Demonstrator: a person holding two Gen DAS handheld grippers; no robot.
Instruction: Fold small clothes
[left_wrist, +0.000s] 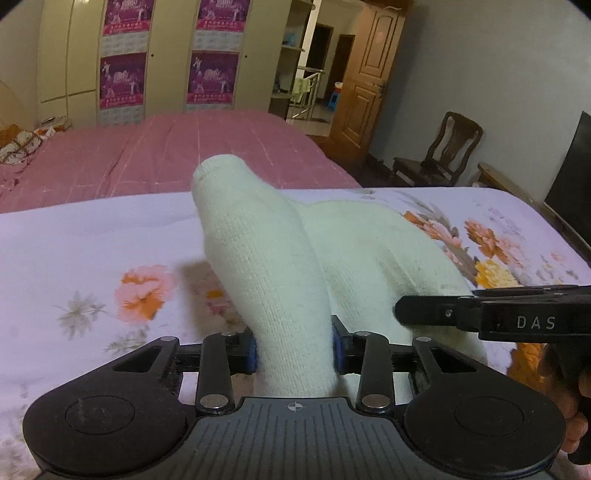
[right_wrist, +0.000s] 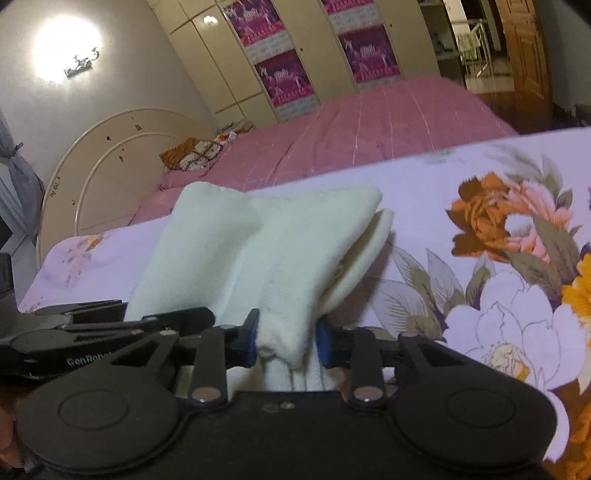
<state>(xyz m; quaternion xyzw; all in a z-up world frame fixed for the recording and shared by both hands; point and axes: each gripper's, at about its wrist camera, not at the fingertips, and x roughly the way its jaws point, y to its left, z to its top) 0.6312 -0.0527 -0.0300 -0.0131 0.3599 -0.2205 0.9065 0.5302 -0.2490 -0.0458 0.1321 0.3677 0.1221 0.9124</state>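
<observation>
A white knitted sock stands up from the floral sheet, lifted at its near end. My left gripper is shut on that end, with the blue pads pressing both sides. In the left wrist view my right gripper comes in from the right, against the sock's lower, wider part. In the right wrist view the right gripper pinches a bunched fold of the white sock between its blue pads. The sock's far edge shows two layers. A hand holds the right tool.
The floral sheet covers the near surface. A pink bed with a patterned pillow lies behind it. Wardrobes line the far wall. A wooden chair, a dark screen and a door are at the right.
</observation>
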